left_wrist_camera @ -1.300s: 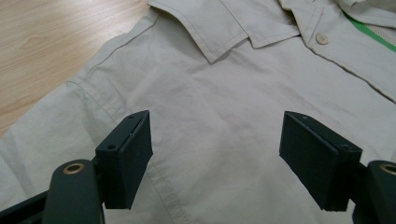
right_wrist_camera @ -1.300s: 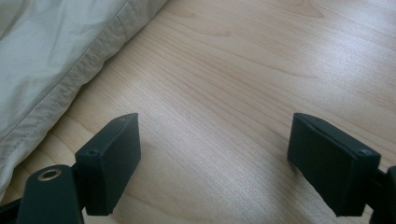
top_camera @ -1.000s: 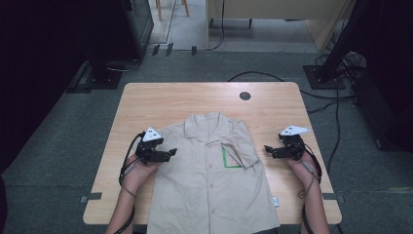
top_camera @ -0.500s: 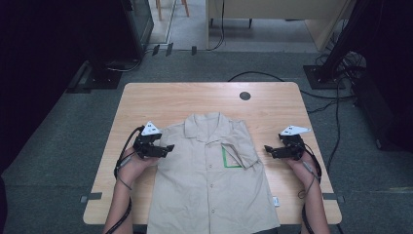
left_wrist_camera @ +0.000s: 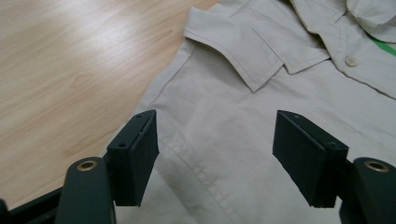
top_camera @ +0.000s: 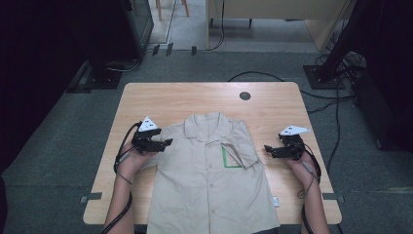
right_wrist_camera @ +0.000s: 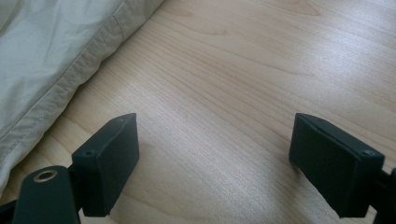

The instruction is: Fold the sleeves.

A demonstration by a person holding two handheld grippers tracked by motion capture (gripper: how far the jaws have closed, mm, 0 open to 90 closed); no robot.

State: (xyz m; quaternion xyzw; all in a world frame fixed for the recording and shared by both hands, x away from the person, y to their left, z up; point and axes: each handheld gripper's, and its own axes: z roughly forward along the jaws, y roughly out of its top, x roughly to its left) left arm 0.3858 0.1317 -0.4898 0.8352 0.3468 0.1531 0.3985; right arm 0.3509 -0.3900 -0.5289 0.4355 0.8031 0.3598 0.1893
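Shirt (top_camera: pixel 209 180) flanked by left gripper (top_camera: pixel 165 143) and right gripper (top_camera: pixel 267 148), jaws apart, empty.

The right gripper (right_wrist_camera: pixel 215 163) is hovering over the wooden table (right_wrist_camera: pixel 261 70) with its two black jaws standing wide apart and nothing lying between them. A beige shirt (right_wrist_camera: pixel 51 51) is lying on the table, up and to the left of the gripper. Its stitched hem is running diagonally down toward the left jaw and passing just beside it, without touching it.
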